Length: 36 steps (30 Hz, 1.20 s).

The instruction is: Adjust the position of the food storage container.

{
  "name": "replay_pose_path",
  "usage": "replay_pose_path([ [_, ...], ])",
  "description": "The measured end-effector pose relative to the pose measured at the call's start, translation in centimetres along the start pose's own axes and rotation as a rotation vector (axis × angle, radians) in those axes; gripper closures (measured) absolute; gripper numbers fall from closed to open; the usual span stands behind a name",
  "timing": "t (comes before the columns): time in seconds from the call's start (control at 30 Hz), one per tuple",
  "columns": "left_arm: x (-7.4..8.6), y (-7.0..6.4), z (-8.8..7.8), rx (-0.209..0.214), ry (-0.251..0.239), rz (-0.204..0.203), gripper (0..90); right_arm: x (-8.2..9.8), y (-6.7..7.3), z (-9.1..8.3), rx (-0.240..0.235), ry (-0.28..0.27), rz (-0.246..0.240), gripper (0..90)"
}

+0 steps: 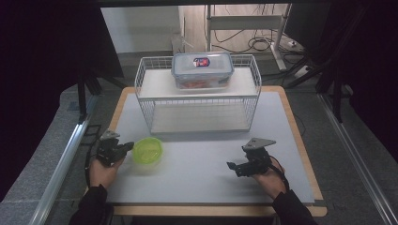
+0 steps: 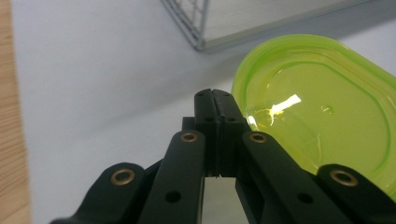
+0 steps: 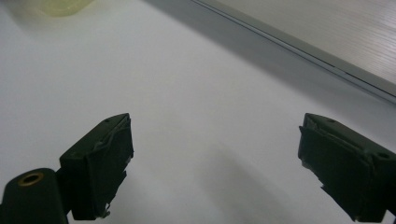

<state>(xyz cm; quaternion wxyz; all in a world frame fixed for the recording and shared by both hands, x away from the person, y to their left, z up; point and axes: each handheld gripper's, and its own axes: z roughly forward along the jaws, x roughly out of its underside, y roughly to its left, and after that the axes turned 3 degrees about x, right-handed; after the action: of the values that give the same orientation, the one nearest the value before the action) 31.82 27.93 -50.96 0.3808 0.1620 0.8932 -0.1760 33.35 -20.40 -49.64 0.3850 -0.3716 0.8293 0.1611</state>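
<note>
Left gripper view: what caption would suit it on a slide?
Shut tool beside a lime-green container lid on the white mat.

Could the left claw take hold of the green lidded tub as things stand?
Probably not yet: the left claw sits right beside the green tub with nothing between, but its jaws are shut and must open first.

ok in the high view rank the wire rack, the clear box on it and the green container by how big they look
1. wire rack, by far the largest.
2. clear box with the blue lid.
3. green container, smallest, even though it sits nearer the camera than the box.
</note>
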Motion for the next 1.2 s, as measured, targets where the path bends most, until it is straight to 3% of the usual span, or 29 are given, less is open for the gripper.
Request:
replay_pose_path([
  [0.37,-0.9,-3.0,1.8,0.074,0.003,0.025,89.8,0.1,-0.2,0.1,-0.002,0.006,0.012,10.1],
  [1.2,-2.3,-9.8,5.0,0.189,0.02,0.145,89.8,0.3,-0.5,0.2,-0.003,0.017,0.032,10.1],
])
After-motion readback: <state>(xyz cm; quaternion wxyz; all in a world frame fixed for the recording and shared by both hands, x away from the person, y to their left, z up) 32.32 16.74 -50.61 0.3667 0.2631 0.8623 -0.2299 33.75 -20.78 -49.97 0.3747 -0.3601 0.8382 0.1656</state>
